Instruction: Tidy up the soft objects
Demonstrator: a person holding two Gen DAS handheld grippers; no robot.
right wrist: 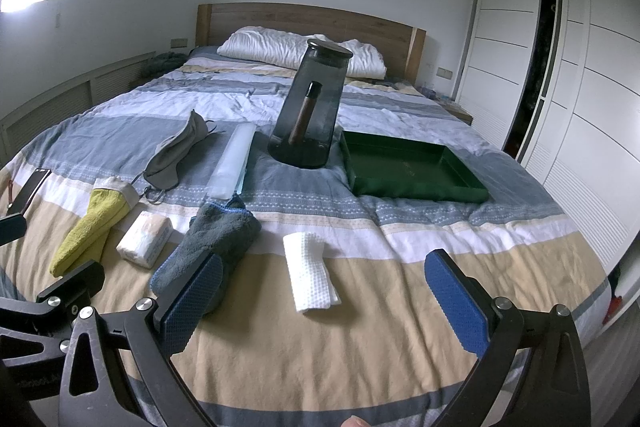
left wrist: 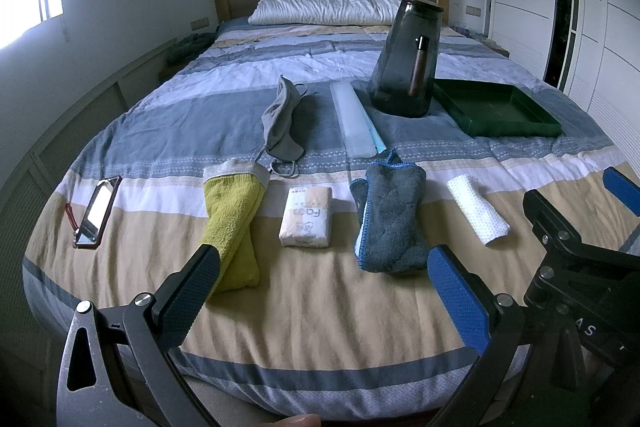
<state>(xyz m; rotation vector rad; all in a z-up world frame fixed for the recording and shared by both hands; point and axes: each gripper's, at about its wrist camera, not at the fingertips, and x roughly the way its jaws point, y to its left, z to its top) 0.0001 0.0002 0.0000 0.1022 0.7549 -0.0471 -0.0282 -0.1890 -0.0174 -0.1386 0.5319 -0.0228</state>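
Both spread wide, holding nothing: left tongs (left wrist: 324,281) low in the frame, right tongs (right wrist: 324,293) low too. Just above, in a row across the middle of the bed (left wrist: 320,315): yellow towel (left wrist: 234,227), tissue pack (left wrist: 307,217), fluffy gray cloth (left wrist: 390,217), white folded cloth (right wrist: 310,269). Farther up: gray mask (left wrist: 282,117), green tray (right wrist: 412,169) at right.
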